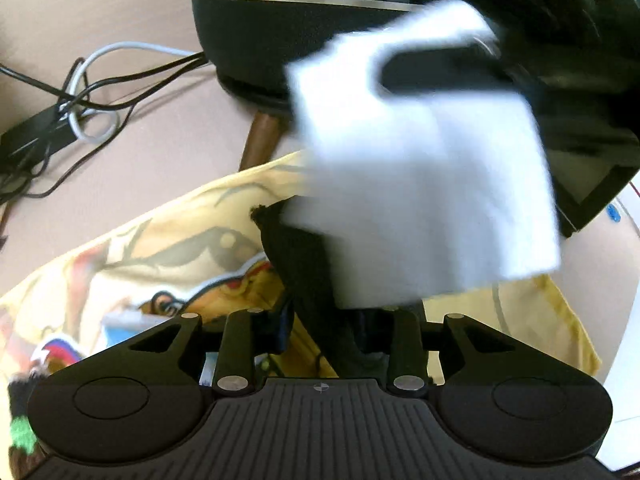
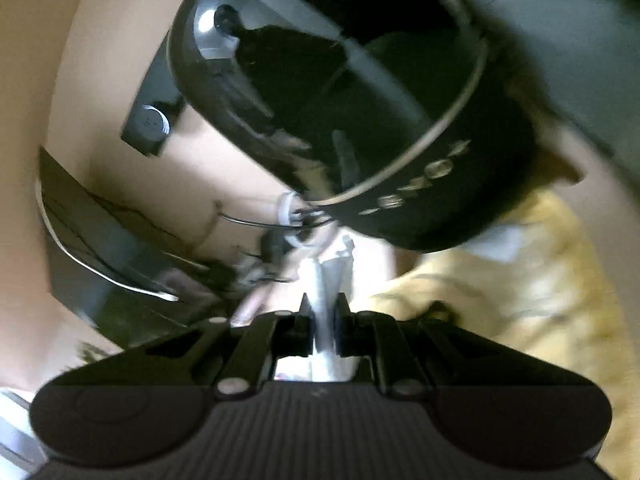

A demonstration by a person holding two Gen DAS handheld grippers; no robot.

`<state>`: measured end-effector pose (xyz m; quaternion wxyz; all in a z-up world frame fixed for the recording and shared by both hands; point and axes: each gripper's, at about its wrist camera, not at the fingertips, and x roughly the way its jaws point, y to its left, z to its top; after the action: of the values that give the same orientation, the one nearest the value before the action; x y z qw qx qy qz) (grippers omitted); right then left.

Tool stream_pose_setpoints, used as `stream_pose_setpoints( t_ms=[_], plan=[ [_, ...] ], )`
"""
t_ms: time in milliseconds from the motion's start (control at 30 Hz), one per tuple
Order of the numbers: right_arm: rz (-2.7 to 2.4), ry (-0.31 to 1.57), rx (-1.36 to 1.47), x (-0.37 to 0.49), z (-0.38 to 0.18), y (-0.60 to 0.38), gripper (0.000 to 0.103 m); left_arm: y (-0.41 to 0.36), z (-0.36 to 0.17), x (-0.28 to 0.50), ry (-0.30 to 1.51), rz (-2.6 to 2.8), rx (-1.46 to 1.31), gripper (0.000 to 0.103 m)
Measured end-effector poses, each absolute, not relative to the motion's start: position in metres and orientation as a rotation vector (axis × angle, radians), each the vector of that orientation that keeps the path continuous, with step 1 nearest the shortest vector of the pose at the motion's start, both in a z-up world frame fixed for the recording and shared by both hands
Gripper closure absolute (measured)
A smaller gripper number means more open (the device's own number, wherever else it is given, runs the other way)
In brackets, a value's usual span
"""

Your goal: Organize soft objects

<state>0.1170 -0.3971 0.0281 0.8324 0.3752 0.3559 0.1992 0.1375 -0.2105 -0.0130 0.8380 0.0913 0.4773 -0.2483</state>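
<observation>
In the left wrist view a white cloth (image 1: 432, 184) hangs blurred over the middle. One black finger (image 1: 440, 70) of my right gripper shows against its top edge. Below it a black cloth (image 1: 296, 256) stands up from my left gripper (image 1: 340, 324), whose jaws are nearly together on it; the white cloth hides their tips. Both hang over a yellow cartoon-print cushion (image 1: 168, 248). In the right wrist view my right gripper (image 2: 323, 308) is shut on a thin fold of the white cloth (image 2: 326, 280).
A round black speaker (image 1: 280, 36) with a gold band stands on brown wooden legs (image 1: 260, 140) just behind the cushion; it fills the right wrist view (image 2: 360, 100). Tangled black and white cables (image 1: 84, 92) lie at the left. A dark flat panel (image 2: 100, 240) lies at the left.
</observation>
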Motion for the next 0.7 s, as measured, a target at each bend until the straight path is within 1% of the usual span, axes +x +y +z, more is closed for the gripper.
stream_pose_setpoints(
  t_ms=[33,200,267,333,400,433,500,600,633,667,700],
  plan=[
    [0.441,0.761,0.785,0.122,0.025,-0.391,0.091,-0.210,-0.012,0.135,1.002,-0.523,0.200,0.069],
    [0.366,0.899,0.471,0.133,-0.013,-0.355,0.091,-0.204,-0.012,0.124,0.983,-0.503,0.198,0.066],
    [0.314,0.950,0.389,0.128,-0.024,-0.351,0.091,-0.199,-0.012,0.122,0.990,-0.496,0.181,0.066],
    [0.292,0.958,0.320,0.119,-0.026,-0.352,0.092,-0.195,-0.009,0.122,0.983,-0.497,0.169,0.065],
    [0.252,0.968,0.235,0.110,-0.024,-0.354,0.092,-0.190,-0.005,0.122,0.972,-0.495,0.160,0.065],
    [0.231,0.967,0.195,0.105,-0.024,-0.356,0.092,-0.188,-0.004,0.122,0.966,-0.492,0.157,0.066],
    [0.223,0.977,0.177,0.096,-0.024,-0.360,0.092,-0.181,-0.004,0.125,0.974,-0.483,0.139,0.067],
    [0.280,1.004,0.237,0.080,-0.024,-0.363,0.093,-0.171,-0.009,0.133,1.020,-0.483,0.055,0.069],
    [0.298,1.010,0.245,0.074,-0.023,-0.362,0.093,-0.167,-0.009,0.135,1.037,-0.488,0.019,0.059],
    [0.320,1.014,0.255,0.068,-0.022,-0.360,0.093,-0.165,-0.009,0.137,1.051,-0.499,-0.017,0.040],
    [0.350,1.019,0.278,0.064,-0.021,-0.359,0.093,-0.164,-0.009,0.139,1.057,-0.507,-0.046,0.031]
  ],
)
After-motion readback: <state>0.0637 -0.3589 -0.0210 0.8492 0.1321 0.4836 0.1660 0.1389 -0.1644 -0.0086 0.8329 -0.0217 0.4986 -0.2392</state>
